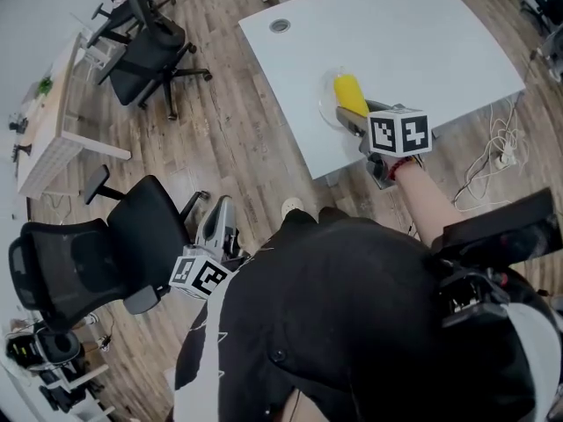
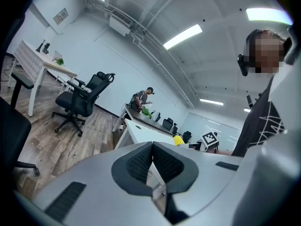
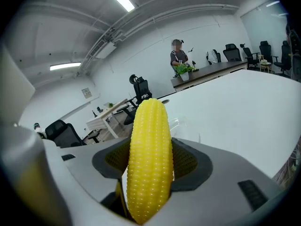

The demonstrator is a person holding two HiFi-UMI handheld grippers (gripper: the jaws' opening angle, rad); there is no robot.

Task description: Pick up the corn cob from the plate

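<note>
A yellow corn cob (image 1: 349,93) is clamped between the jaws of my right gripper (image 1: 354,117), a little above a clear plate (image 1: 327,105) near the white table's front edge. In the right gripper view the corn cob (image 3: 148,159) stands lengthwise between the dark pads (image 3: 190,161), and the clear plate (image 3: 181,125) shows just behind it. My left gripper (image 1: 223,207) hangs low at the person's left side over the wood floor, far from the table. Its jaws are shut with nothing between them in the left gripper view (image 2: 153,147).
The white table (image 1: 422,42) has a round grommet (image 1: 280,25) at its far left. Black office chairs (image 1: 149,51) (image 1: 97,253) stand on the wood floor to the left. Cables (image 1: 493,156) lie on the floor at the right. A person (image 3: 178,55) stands at a distant desk.
</note>
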